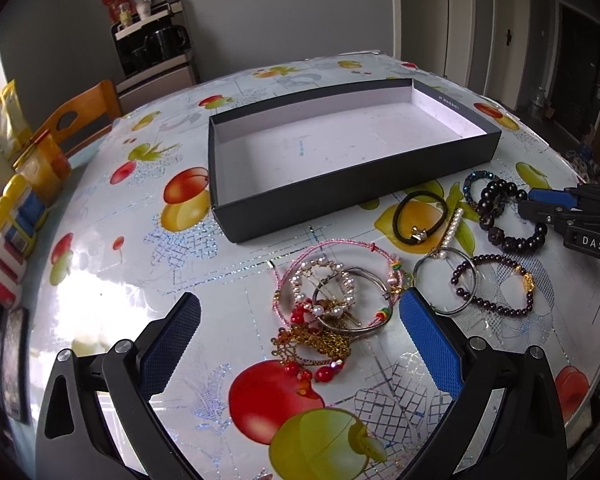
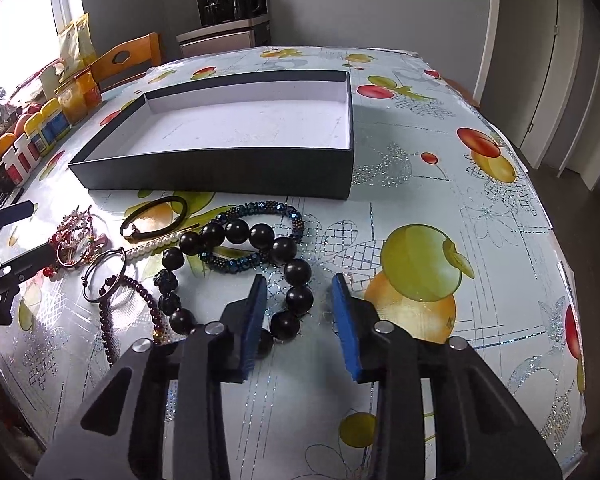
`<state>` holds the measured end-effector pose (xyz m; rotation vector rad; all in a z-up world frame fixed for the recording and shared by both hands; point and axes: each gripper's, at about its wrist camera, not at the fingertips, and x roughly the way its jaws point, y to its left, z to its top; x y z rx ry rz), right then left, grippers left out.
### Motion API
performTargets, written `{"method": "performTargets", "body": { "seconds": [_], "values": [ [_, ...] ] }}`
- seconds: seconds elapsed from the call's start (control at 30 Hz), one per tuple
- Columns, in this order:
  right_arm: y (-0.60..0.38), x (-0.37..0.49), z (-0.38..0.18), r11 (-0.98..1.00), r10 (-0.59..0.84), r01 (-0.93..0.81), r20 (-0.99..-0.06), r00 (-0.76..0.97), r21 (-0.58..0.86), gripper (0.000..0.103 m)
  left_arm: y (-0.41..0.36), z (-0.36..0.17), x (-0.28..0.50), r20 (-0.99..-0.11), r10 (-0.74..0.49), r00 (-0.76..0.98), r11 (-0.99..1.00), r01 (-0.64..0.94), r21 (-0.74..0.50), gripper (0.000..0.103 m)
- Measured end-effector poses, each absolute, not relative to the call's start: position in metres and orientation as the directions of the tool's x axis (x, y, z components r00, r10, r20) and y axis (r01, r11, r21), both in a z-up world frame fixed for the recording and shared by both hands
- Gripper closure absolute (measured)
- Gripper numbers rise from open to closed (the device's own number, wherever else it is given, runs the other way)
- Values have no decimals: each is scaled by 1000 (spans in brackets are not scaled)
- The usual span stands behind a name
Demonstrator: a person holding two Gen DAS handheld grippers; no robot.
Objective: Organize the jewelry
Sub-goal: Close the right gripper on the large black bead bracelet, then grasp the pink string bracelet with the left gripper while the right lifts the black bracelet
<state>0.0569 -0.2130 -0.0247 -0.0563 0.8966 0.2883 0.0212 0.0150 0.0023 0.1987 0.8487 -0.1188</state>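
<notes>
An empty black box with a white inside (image 1: 340, 148) (image 2: 240, 128) lies on the fruit-print table. In front of it lies loose jewelry. My left gripper (image 1: 300, 308) is open over a tangled pile of pearl, pink and gold bracelets (image 1: 332, 300). My right gripper (image 2: 300, 284) is open, its left finger over the near side of a big black bead bracelet (image 2: 288, 276) (image 1: 512, 224). Nearby lie a blue beaded bracelet (image 2: 260, 236), a black hair tie (image 1: 420, 220) (image 2: 156, 216), a pearl clip (image 1: 452, 228), a silver bangle (image 1: 444, 284) and a dark purple bead bracelet (image 1: 496, 284).
Yellow-lidded jars (image 1: 16, 216) and packets stand along the table's left edge. A wooden chair (image 1: 80, 116) sits behind it. A cabinet with a kettle (image 1: 156, 52) stands by the far wall. The table edge curves close on the right (image 2: 560, 240).
</notes>
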Motion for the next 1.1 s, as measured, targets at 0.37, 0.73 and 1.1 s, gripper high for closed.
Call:
{"method": "performTargets", "body": {
  "seconds": [0.37,0.73,1.1],
  "values": [
    [-213,51,-2,949,264,-304,-723,638,78,89,18,12,33,-745,-58,665,962,237,136,2],
    [-206,34,35,928,333,-360,-652,681,99,89,-3,0,54,-786,-136,603,920,372,127,17],
    [-210,24,45,922,357,-367,-630,690,121,89,-6,-4,61,-813,-102,573,887,422,186,35]
  ]
}}
